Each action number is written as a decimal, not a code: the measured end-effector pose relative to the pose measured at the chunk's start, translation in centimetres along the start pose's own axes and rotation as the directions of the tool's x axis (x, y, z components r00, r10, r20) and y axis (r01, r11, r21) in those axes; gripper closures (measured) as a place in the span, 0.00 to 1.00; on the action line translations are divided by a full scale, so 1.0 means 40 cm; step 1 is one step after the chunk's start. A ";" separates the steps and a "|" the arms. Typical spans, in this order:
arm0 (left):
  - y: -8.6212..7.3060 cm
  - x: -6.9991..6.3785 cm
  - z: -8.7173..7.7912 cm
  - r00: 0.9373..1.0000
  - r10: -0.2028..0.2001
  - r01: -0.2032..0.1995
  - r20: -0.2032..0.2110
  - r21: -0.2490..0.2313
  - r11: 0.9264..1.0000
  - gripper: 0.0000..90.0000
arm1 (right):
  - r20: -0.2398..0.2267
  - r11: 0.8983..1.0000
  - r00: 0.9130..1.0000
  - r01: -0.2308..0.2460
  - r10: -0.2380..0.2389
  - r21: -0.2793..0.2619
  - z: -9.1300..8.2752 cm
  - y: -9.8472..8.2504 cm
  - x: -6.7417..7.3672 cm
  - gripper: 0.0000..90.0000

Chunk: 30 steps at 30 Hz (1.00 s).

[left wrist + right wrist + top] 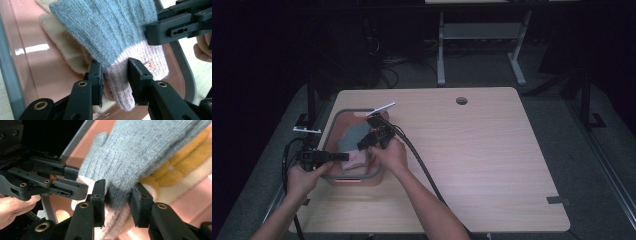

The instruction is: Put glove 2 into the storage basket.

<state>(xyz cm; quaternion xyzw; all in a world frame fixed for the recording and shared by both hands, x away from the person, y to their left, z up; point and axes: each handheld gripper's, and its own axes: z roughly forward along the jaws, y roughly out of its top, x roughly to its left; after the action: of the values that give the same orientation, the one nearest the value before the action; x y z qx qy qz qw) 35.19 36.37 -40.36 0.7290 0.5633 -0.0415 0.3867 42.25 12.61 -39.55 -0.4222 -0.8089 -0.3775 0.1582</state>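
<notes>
- Nearest us, our forearms enter from the table's (492,165) near edge and reach into the tub at its left side.
- Our left gripper (115,75) pinches the pink cuff of the grey glove (105,27); the jaws are closed on the knit.
- Our right gripper (117,195) clamps the same glove (140,152) at the seam where grey meets pink.
- Under the glove we note a beige glove (62,45) and a yellow-and-cream knit (175,167); all lie inside the pink tub (346,116) with a grey rim.
- Farther off: a white card (382,108) at the tub's far corner, then a round hole (461,100) near the table's far edge.
</notes>
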 end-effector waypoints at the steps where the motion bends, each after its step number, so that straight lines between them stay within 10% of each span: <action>1: 0.000 0.000 0.000 1.000 0.002 -0.002 -0.002 0.002 1.000 0.73 | 0.008 1.000 1.000 -0.001 0.001 0.003 -0.001 0.000 -0.001 0.72; 30: 0.040 -0.039 -0.047 0.999 0.029 -0.032 -0.045 -0.067 0.997 0.55 | -0.003 0.997 1.000 -0.016 0.016 -0.075 -0.086 -0.008 -0.017 0.64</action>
<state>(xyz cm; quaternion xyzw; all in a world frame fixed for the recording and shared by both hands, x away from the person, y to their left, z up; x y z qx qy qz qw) 35.30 36.20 -37.43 0.7248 0.5615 -0.0006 0.3991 42.17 9.57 -37.81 -0.4338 -0.7905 -0.4067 0.1466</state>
